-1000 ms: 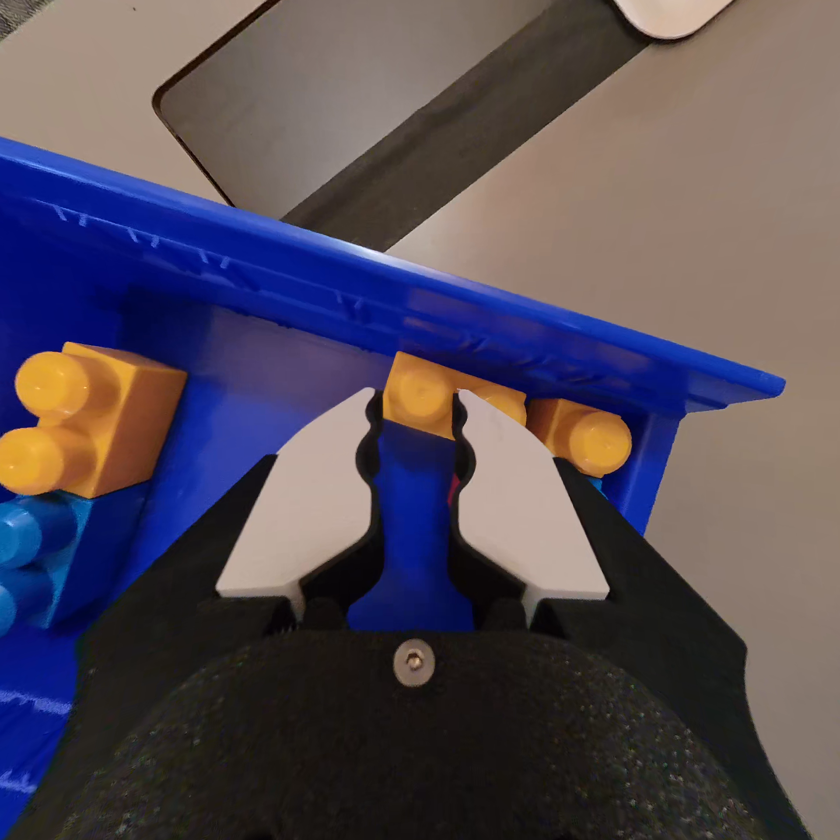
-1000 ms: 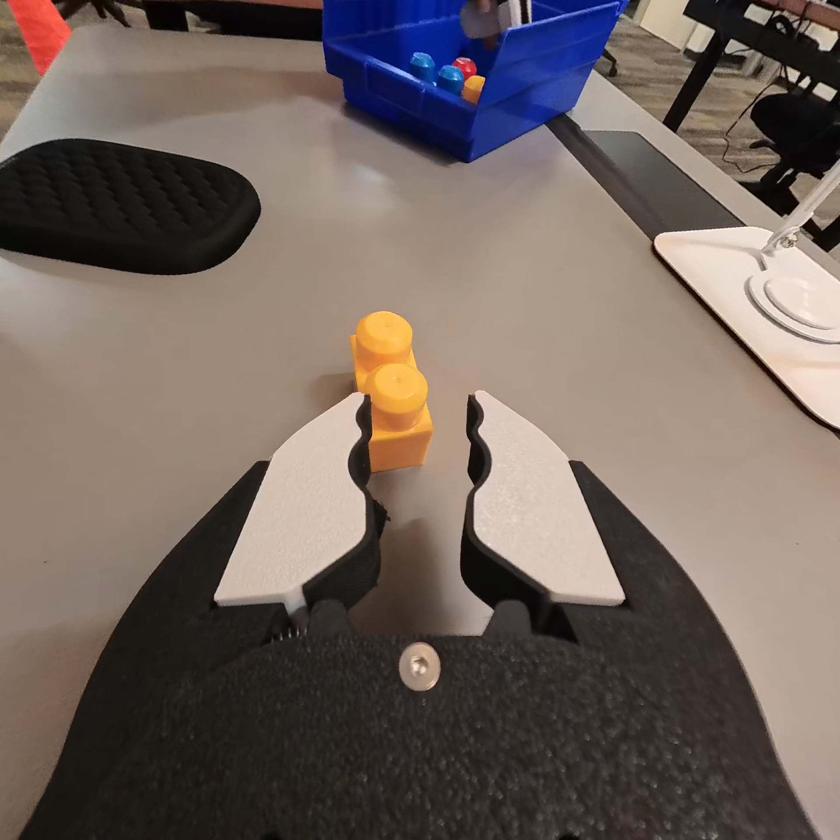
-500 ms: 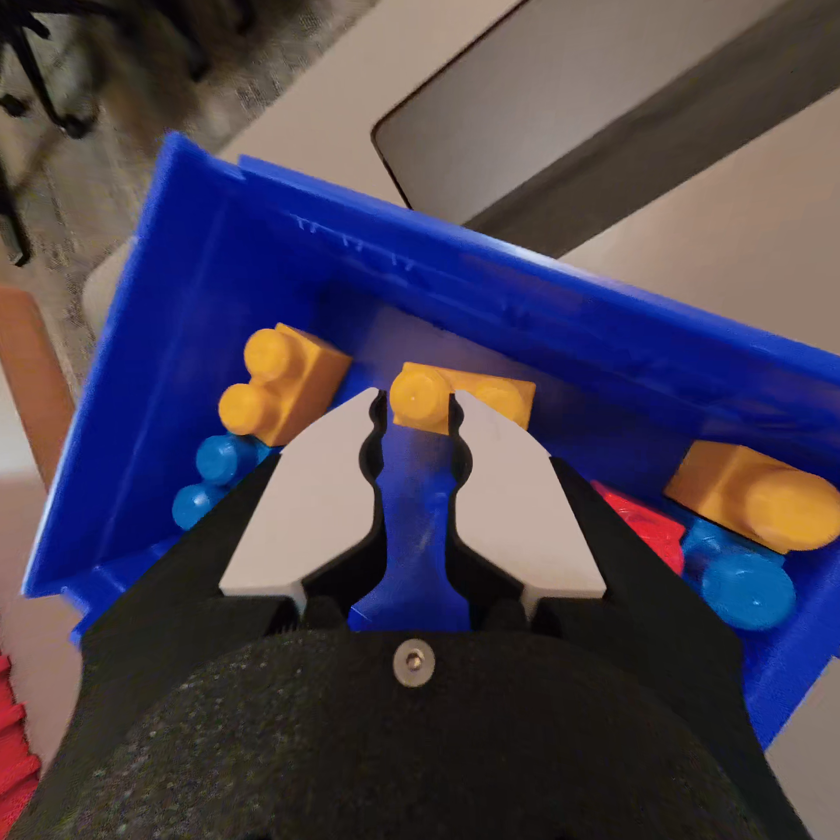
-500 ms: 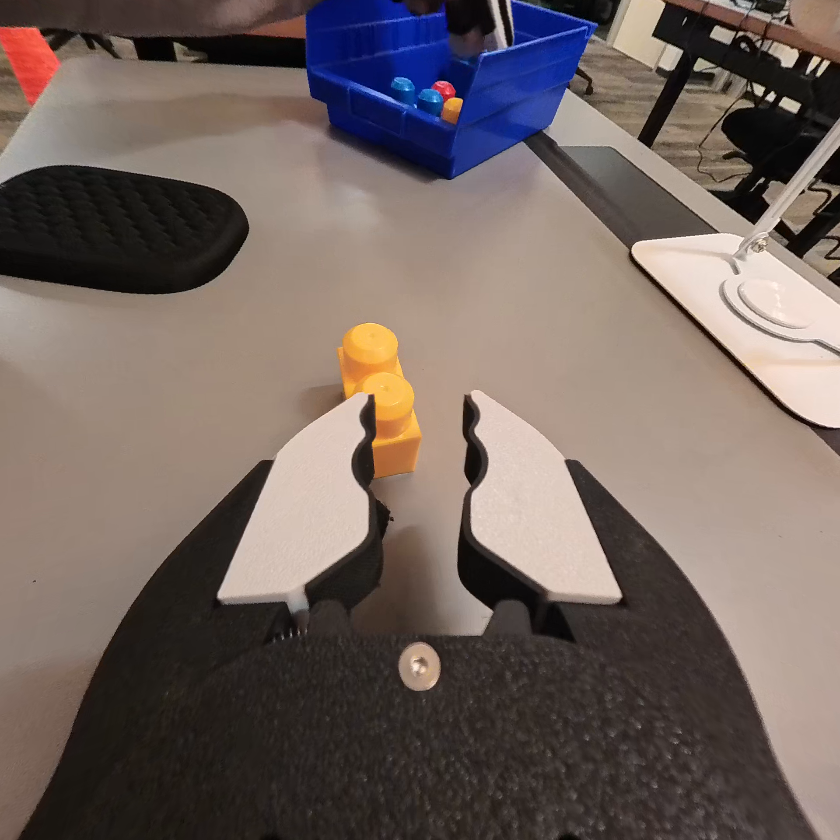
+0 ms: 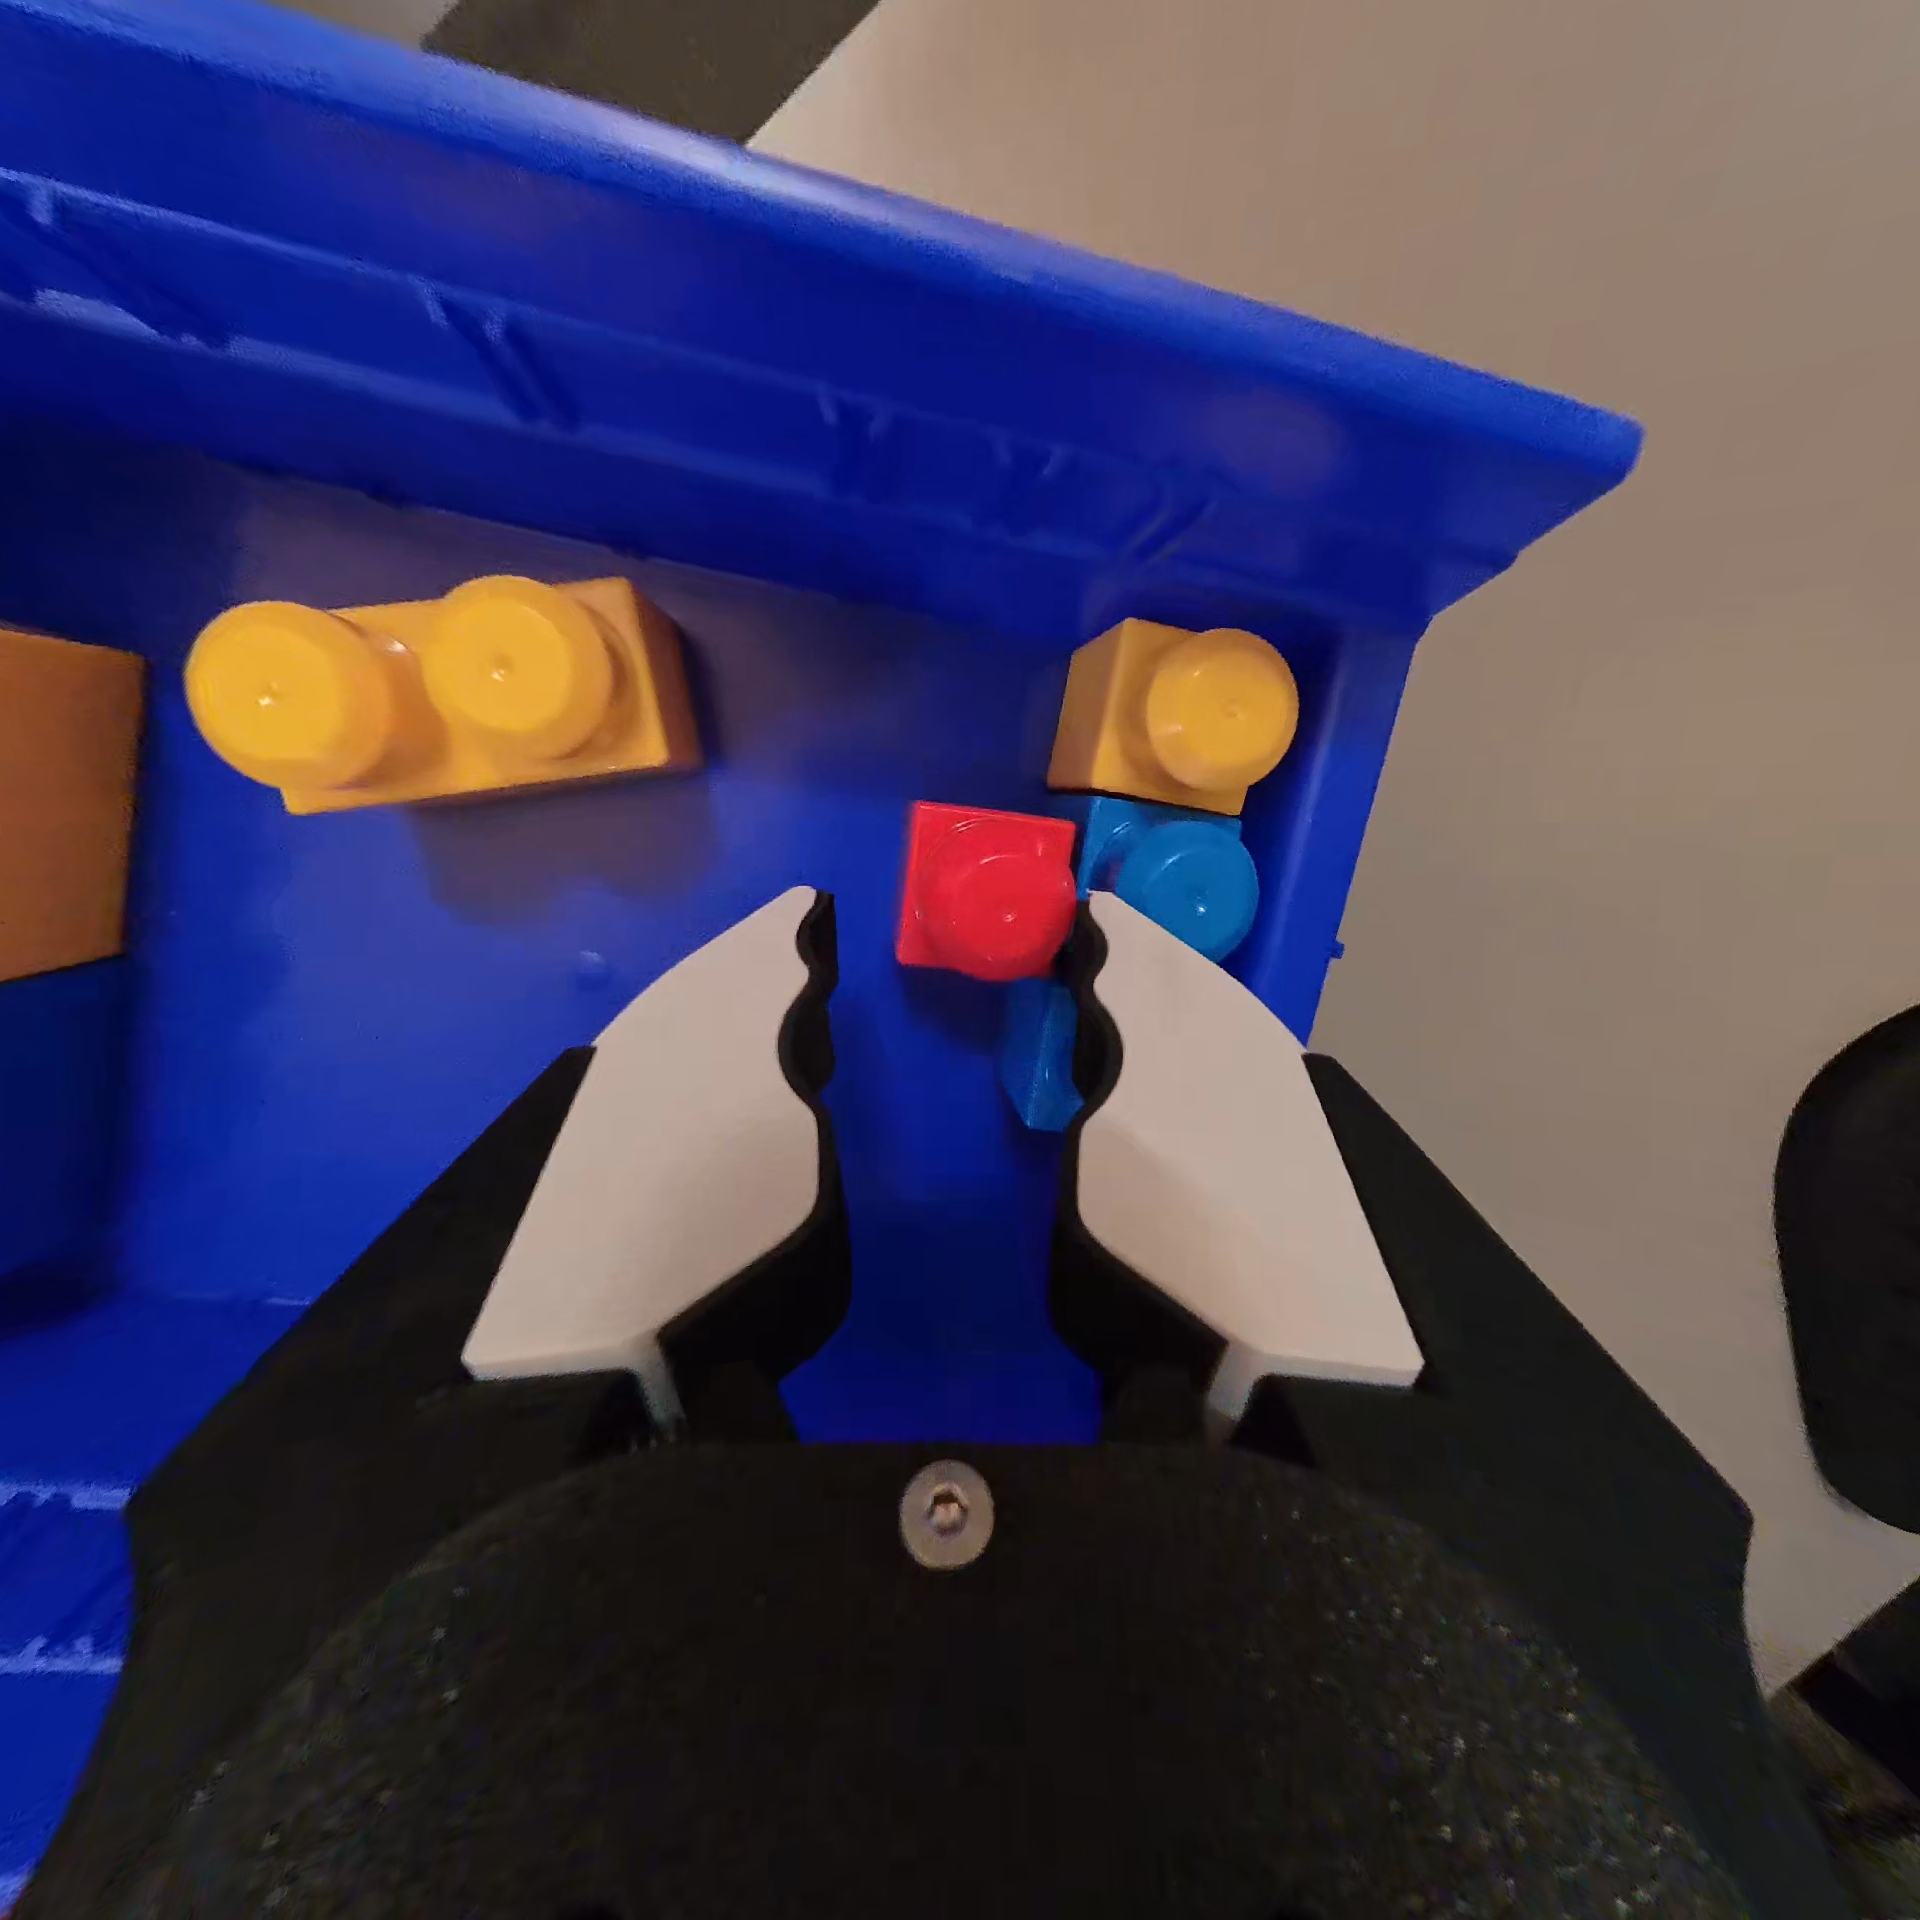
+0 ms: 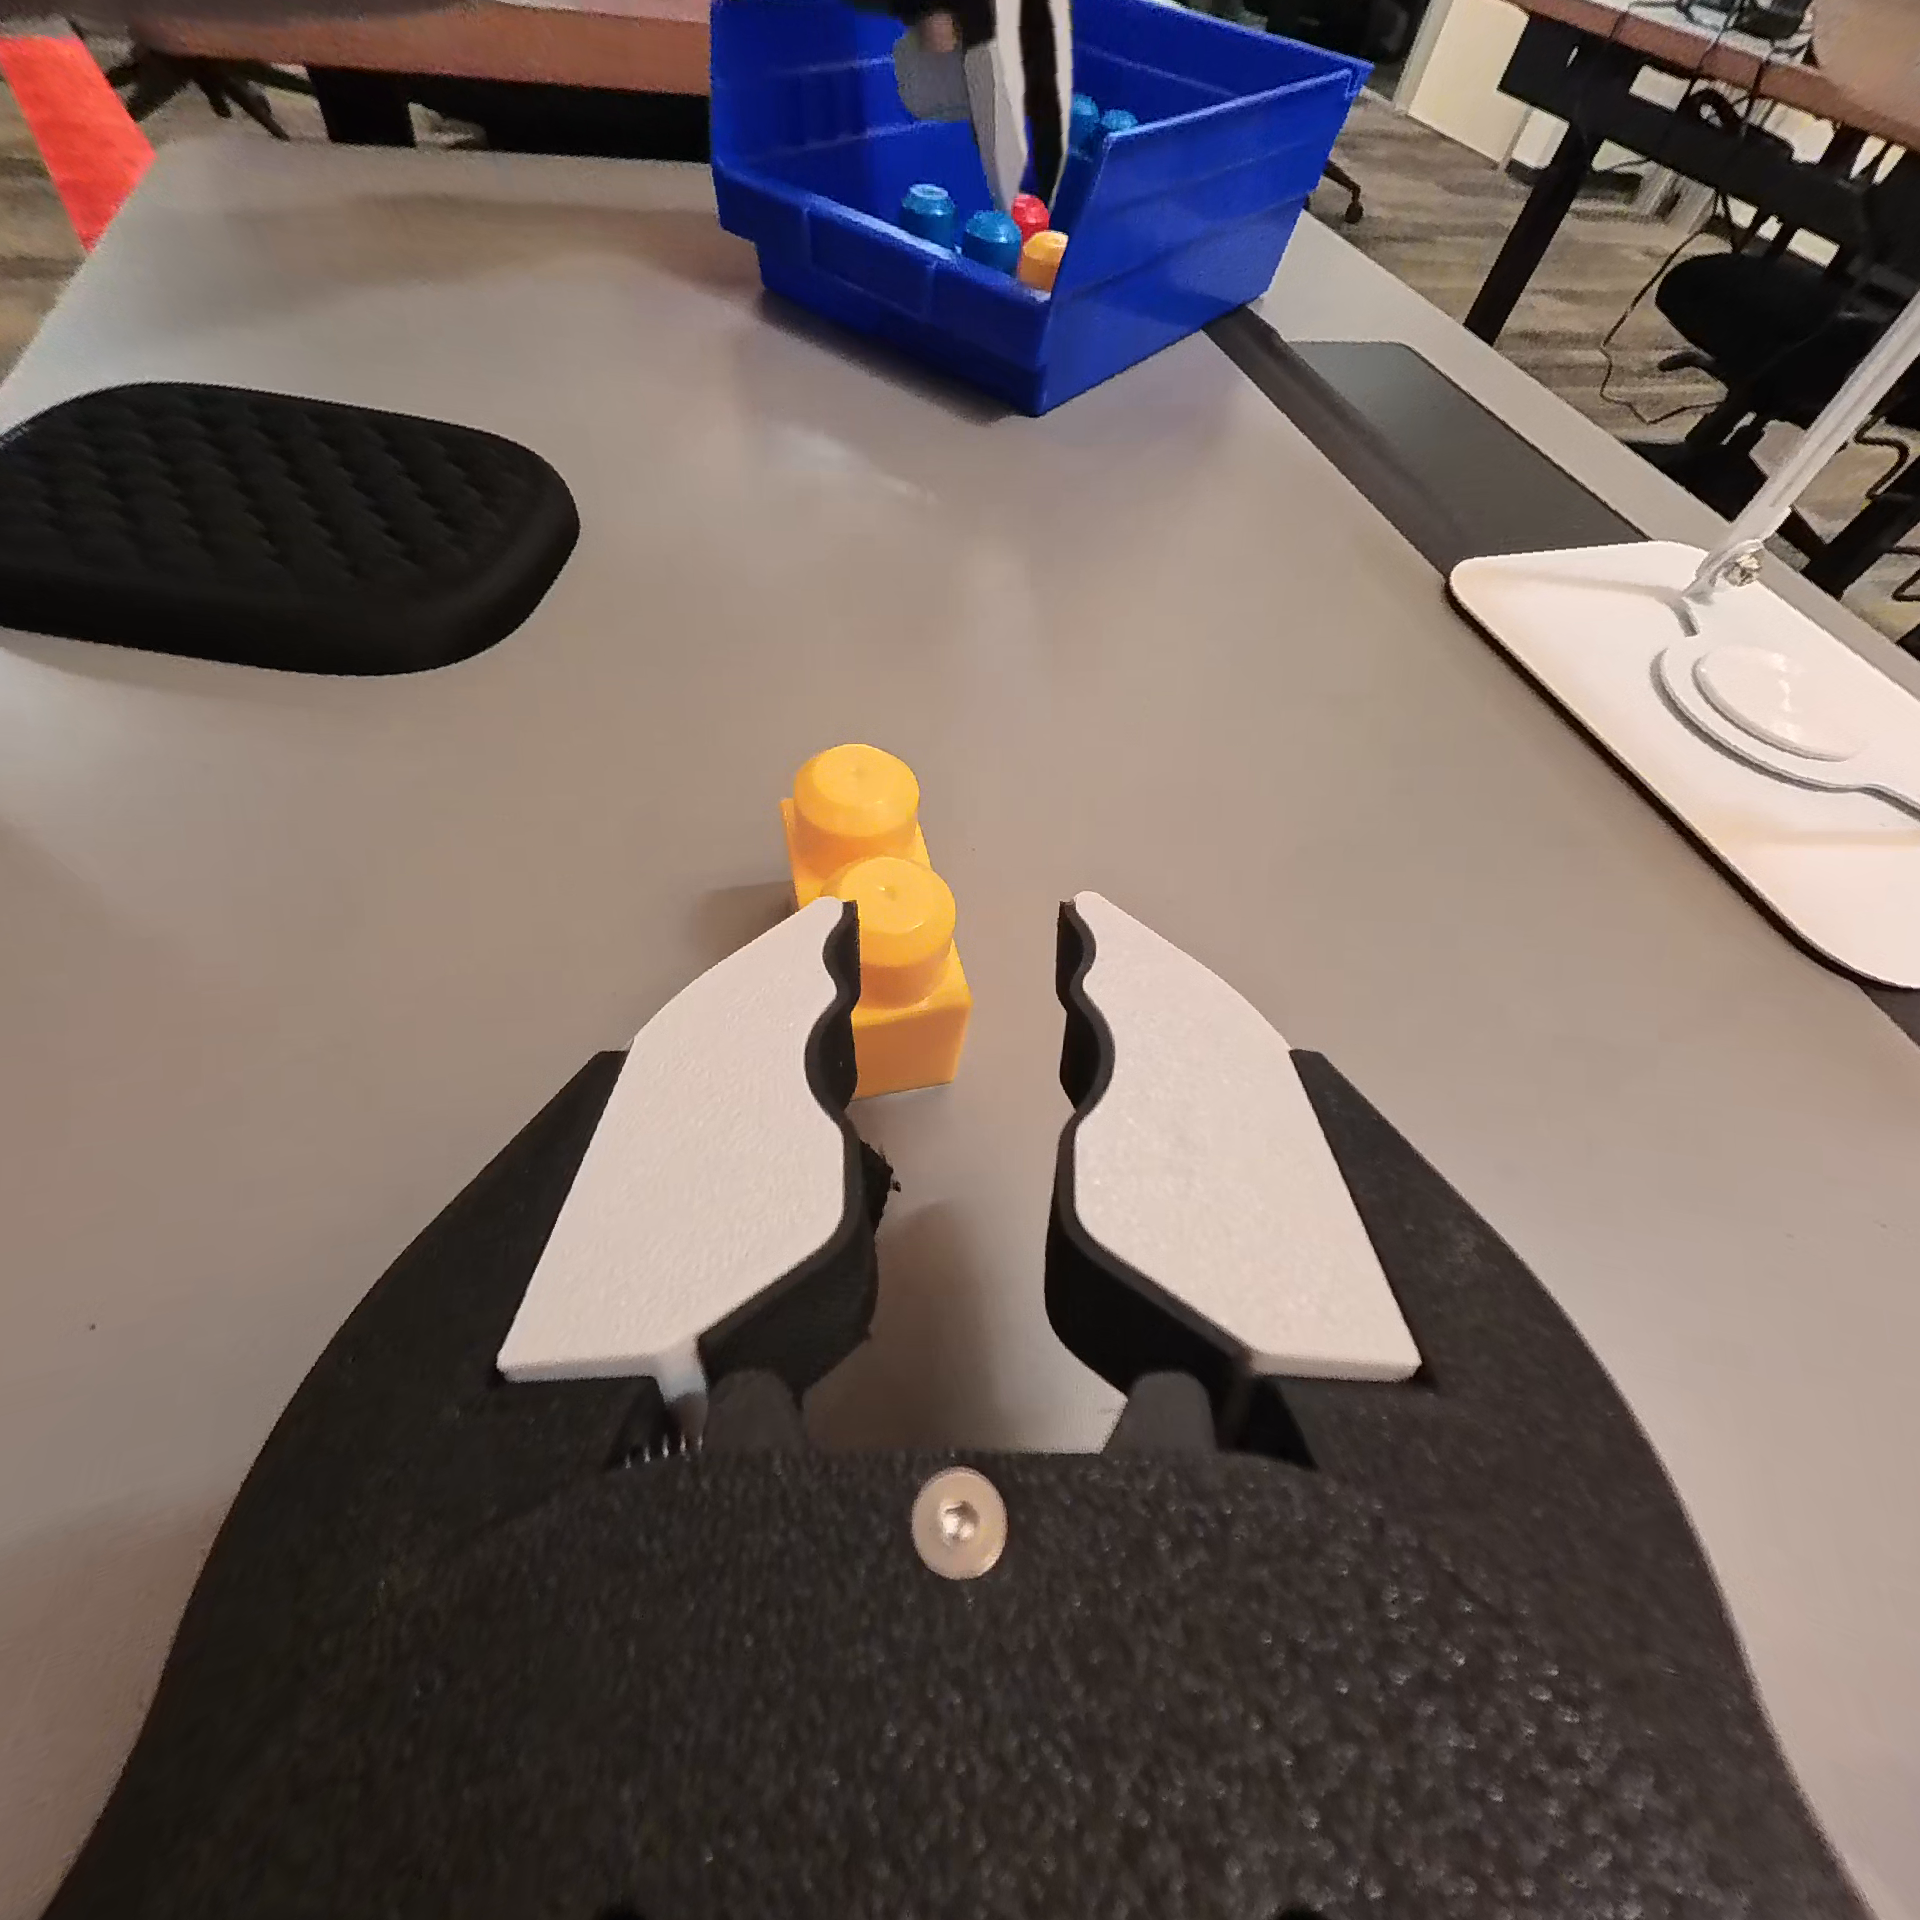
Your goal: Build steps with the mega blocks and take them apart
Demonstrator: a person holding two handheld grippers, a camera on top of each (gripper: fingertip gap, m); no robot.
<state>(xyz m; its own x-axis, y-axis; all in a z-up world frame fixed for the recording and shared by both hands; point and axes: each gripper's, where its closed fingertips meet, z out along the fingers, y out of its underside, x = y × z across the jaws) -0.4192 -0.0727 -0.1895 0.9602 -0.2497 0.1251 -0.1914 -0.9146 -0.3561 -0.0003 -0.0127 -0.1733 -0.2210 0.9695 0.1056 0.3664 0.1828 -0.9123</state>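
Observation:
My left gripper (image 5: 953, 912) is open inside the blue bin (image 5: 935, 416), pointing down at its floor. A red one-stud block (image 5: 982, 899) stands just beyond the fingertips, close to the right one. A blue block (image 5: 1184, 888) and a yellow one-stud block (image 5: 1174, 717) sit in the bin's corner. A yellow two-stud block (image 5: 447, 691) lies to the left. My right gripper (image 6: 956, 914) is open and empty, low over the grey table (image 6: 1143, 623). Another yellow two-stud block (image 6: 883, 935) stands there, with its near end beside the left fingertip.
The blue bin (image 6: 1143, 301) stands at the table's far side with my left gripper (image 6: 1013, 114) in it. A black pad (image 6: 260, 520) lies at the left. A white lamp base (image 6: 1714, 707) sits at the right edge. An orange block (image 5: 62, 800) shows at the bin's left. My hands' fingertips stand some 45 cm from each other. The yellow one-stud block (image 5: 1174, 717) is about 4 cm from my left fingertips. It is also in sight in the right wrist view (image 6: 1059, 245).
My left gripper was narrow around a stud of the yellow two-stud block in the bin. It has opened wider and shifted right to the red block. The right gripper has barely moved.

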